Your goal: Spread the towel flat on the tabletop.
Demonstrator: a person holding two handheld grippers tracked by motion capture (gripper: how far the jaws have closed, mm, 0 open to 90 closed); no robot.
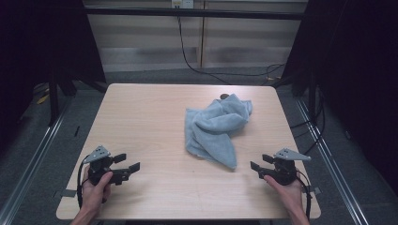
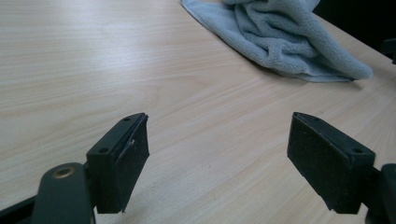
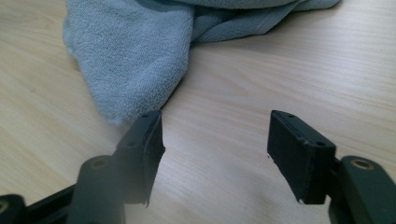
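A crumpled pale blue towel (image 1: 216,129) lies on the wooden table (image 1: 141,112), right of its middle. My left gripper (image 1: 130,164) rests near the front left corner, held by a hand, jaws open and empty, pointing toward the towel (image 2: 285,42) across bare wood. My right gripper (image 1: 259,164) sits near the front right, also hand-held, open with nothing between its jaws. In the right gripper view (image 3: 215,140) the towel's near corner (image 3: 126,70) lies just beyond the left jaw, not touching it.
A small dark object (image 1: 224,97) peeks out behind the towel at the table's far edge. Black cables (image 1: 197,65) run across the floor beyond the table. Metal rails (image 1: 328,159) flank the table on both sides. Bare wood stretches across the left half.
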